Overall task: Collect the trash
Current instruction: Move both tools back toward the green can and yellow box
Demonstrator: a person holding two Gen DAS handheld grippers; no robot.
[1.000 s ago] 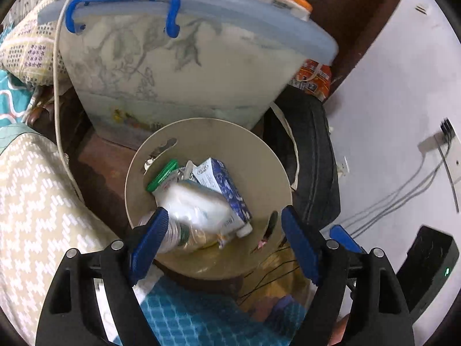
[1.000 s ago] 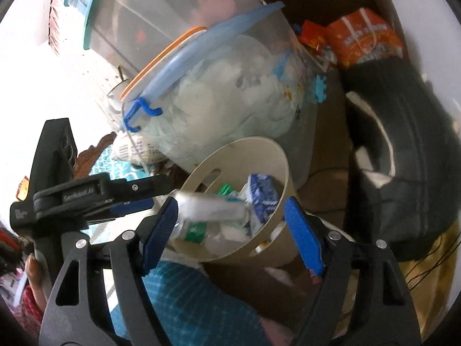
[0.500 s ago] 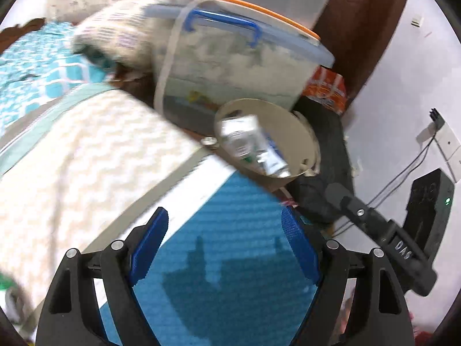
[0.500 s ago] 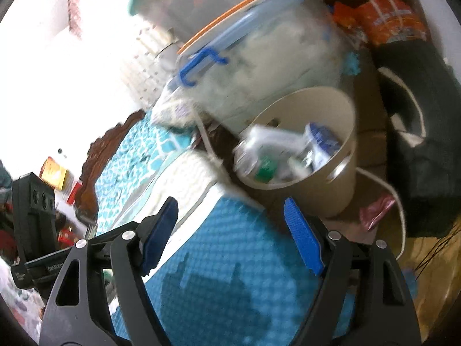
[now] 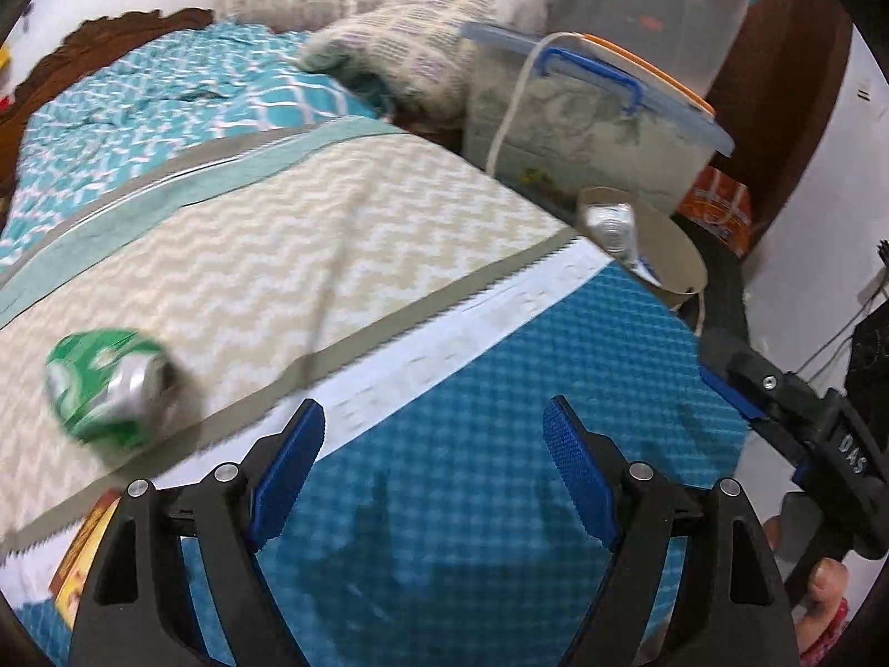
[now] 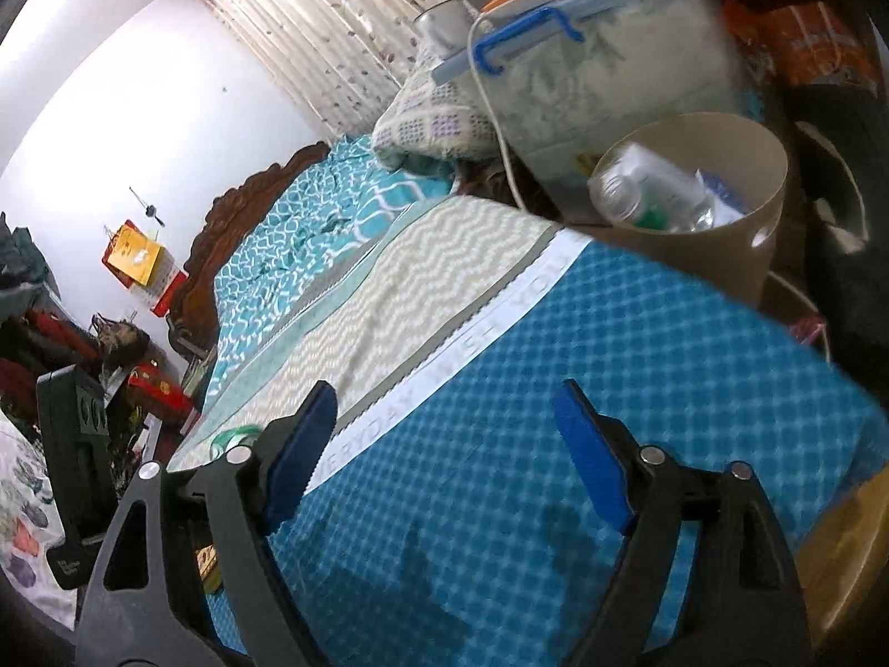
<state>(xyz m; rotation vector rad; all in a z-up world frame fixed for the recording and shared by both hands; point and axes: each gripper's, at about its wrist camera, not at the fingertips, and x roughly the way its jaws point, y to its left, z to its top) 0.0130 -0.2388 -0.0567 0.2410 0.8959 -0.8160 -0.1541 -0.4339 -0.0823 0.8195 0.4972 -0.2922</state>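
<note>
Blue pads on both tools, nothing between them. A second ago both cameras sat right over the tan bin; now both have swung back over the bed, and the bin (image 5: pixel 675 255) sits small at upper right of the left view, and upper right of the right view too (image 6: pixel 739 233), beside the bed's edge. Left gripper (image 5: pixel 433 464) jaws apart, over the blue blanket (image 5: pixel 500 417). Right gripper (image 6: pixel 444 444) jaws have just been opening a bit wider, empty, over the same blanket. Clear bottle (image 6: pixel 644 189) lies across the top of the bin with a blue carton (image 6: pixel 722 197) behind it. New in view: a crushed green can (image 5: pixel 105 383), blurred, lying on the beige zigzag cover (image 5: pixel 311 244) at left of the left frame; just its green edge (image 6: pixel 236 436) peeks beside the right tool's left finger. Lidded storage box (image 5: pixel 589 122) stands behind the bin.
</note>
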